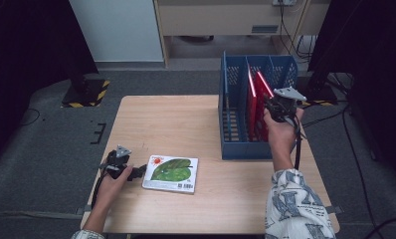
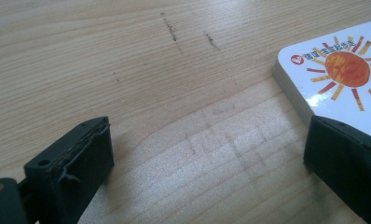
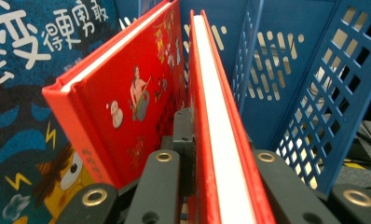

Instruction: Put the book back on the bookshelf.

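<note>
A flat picture book (image 1: 170, 173) with a green cover and an orange sun lies on the wooden table (image 1: 186, 119) near its front left. My left gripper (image 1: 139, 173) rests beside the book's left edge. In the left gripper view it (image 2: 209, 135) stands open, with bare wood between the jaws and one jaw over the book's sun corner (image 2: 342, 79). My right gripper (image 1: 275, 107) reaches into the blue file rack (image 1: 234, 144). It (image 3: 207, 140) is shut on the edge of an upright red book (image 3: 216, 107). A second red book (image 3: 127, 102) leans beside it.
A blue-covered book (image 3: 25, 93) with white characters stands left of the red ones inside the rack. The rack's latticed walls (image 3: 314, 70) close in on the right gripper's right. Cables and a dark stand (image 1: 325, 84) lie on the floor behind the table's right corner.
</note>
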The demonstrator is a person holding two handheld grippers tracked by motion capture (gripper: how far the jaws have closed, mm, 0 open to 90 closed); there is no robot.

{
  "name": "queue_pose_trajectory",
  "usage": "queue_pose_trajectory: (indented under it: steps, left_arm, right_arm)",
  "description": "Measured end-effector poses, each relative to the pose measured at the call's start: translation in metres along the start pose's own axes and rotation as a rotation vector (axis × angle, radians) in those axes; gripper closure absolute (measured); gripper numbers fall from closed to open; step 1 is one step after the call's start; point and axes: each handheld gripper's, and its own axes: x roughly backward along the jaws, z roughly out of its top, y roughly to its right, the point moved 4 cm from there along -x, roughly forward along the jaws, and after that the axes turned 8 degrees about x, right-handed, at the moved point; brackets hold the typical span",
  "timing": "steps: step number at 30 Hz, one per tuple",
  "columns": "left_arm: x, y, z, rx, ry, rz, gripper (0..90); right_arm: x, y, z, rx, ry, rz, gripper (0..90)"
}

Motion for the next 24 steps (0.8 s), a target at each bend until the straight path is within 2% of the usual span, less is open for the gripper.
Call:
queue_pose_trajectory:
  steps: [4, 10, 16, 21, 24]
  left_arm:
    - [0.000, 0.000, 0.000, -0.001, -0.001, -0.001, 0.3]
    - [0.000, 0.000, 0.000, -0.001, -0.002, 0.000, 0.3]
    - [0.000, 0.000, 0.000, 0.000, -0.002, -0.001, 0.2]
    - [-0.001, 0.000, 0.000, -0.002, -0.003, -0.001, 0.1]
    - [-0.001, 0.000, 0.000, -0.003, -0.002, 0.000, 0.2]
  right_arm:
    - [-0.005, -0.001, 0.005, 0.003, 0.010, -0.011, 79.7]
    - [-0.018, 0.002, 0.012, -0.028, 0.034, -0.034, 79.7]
    - [-0.034, 0.003, 0.011, -0.045, 0.026, -0.052, 79.6]
    - [-0.037, 0.001, 0.010, -0.051, 0.034, -0.053, 79.5]
    - [-0.036, -0.001, 0.009, -0.036, 0.025, -0.051, 79.2]
